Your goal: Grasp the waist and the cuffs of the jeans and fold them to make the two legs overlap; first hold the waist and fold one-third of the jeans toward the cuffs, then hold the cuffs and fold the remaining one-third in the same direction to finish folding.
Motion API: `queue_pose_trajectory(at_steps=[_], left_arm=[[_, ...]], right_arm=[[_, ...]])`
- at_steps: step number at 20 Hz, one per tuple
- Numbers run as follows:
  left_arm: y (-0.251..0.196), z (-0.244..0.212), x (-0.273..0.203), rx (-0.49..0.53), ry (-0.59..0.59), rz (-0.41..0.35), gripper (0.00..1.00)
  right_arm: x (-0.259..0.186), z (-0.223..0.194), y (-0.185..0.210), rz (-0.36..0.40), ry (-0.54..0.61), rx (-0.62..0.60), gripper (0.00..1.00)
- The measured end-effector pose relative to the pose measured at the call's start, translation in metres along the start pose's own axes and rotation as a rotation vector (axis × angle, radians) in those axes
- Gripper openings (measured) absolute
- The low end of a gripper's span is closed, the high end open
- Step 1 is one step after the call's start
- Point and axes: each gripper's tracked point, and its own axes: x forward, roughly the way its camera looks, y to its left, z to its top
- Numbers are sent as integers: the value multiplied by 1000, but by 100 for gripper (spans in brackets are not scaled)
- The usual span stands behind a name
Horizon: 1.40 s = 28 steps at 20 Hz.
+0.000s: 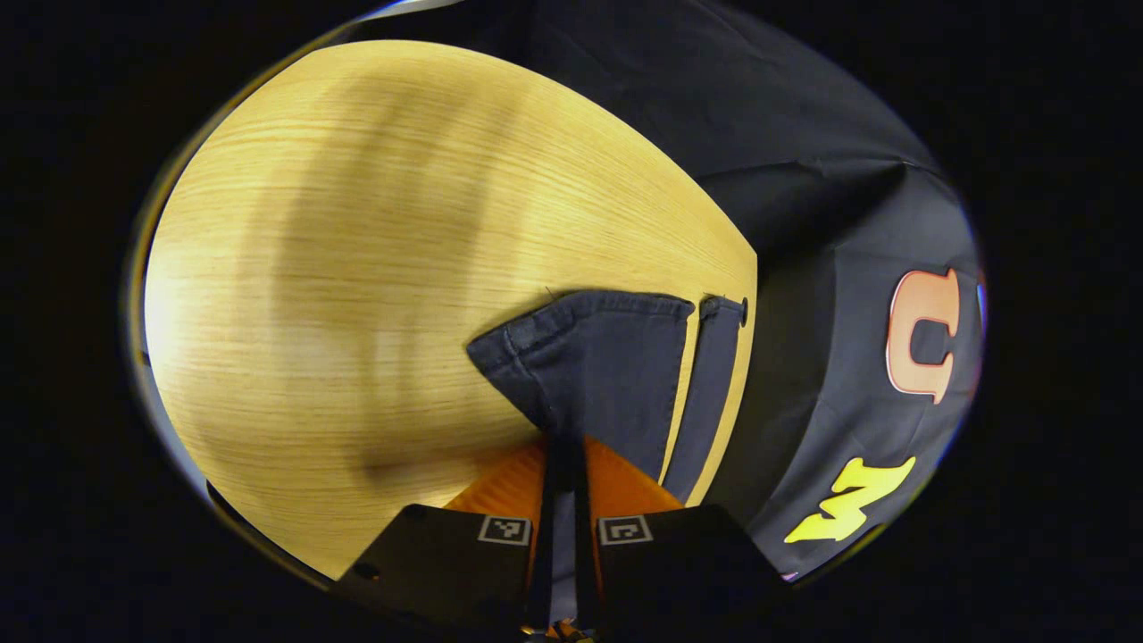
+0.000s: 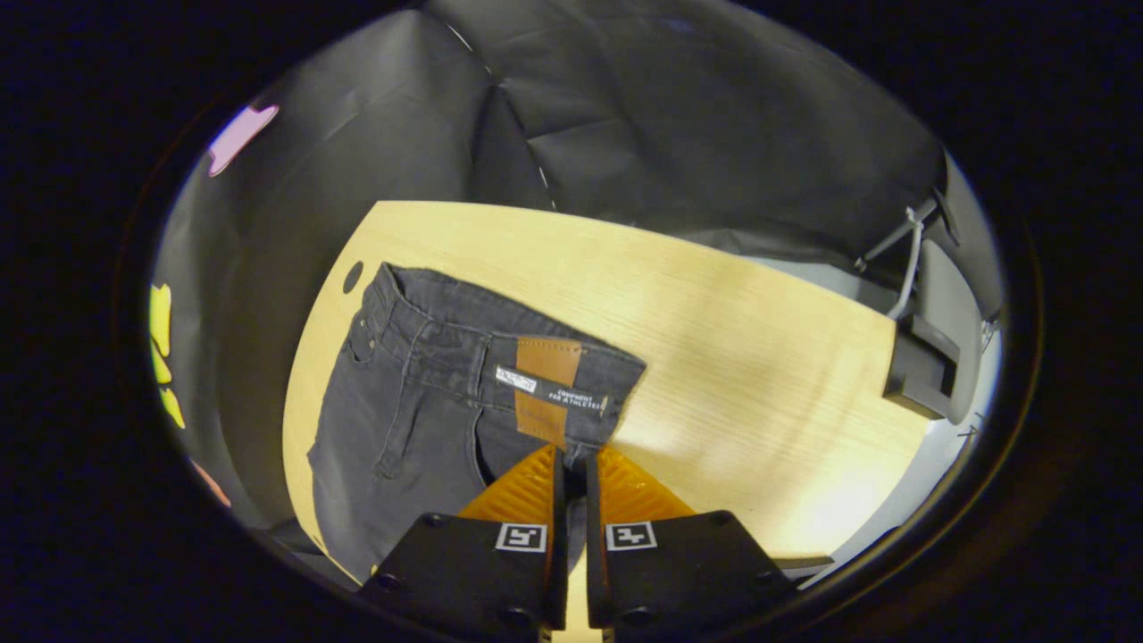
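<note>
— Where are the jeans (image 2: 420,393) and what have your tools got?

— They lie flat on the desk (image 2: 759,357), along its edge by the black cloth. My left tool (image 1: 564,446) is pinched on a cuff (image 1: 589,357), lifting it off the wood. My right tool (image 2: 571,460) is pressed together at the waistband (image 2: 500,348), just beside the leather patch (image 2: 546,391); I judge it grips the denim.

— How do you fold well?

— Carry both ends across together, keeping the fabric taut, so one leg lands square on the other.

— Which way do they run?

— Long axis along the desk edge, waist toward my right tool, cuffs toward my left.
</note>
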Motion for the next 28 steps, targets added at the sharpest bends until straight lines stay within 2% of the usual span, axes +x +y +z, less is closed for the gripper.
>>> queue_pose_trajectory(at_steps=[1,2,3,5,9,16,22,28], left_arm=[[1,-1,-2,19,10,3,11],[-1,-2,-4,50,21,0,9],[-4,-3,-8,90,26,1,7],[-16,-6,-17,185,34,-6,5],[-44,-13,-36,343,45,-6,4],[-106,-16,-55,438,75,-48,4],[-167,-7,-42,490,108,-72,4],[-214,4,9,556,158,-49,4]], right_arm=[[1,-3,1,20,19,10,10],[-2,0,3,49,27,31,10],[-5,-1,6,77,38,51,1],[-9,-1,7,131,48,65,1],[-40,3,20,229,35,73,1],[-92,25,75,367,22,24,1],[-110,53,137,415,18,-39,0],[-75,78,204,407,36,-87,1]])
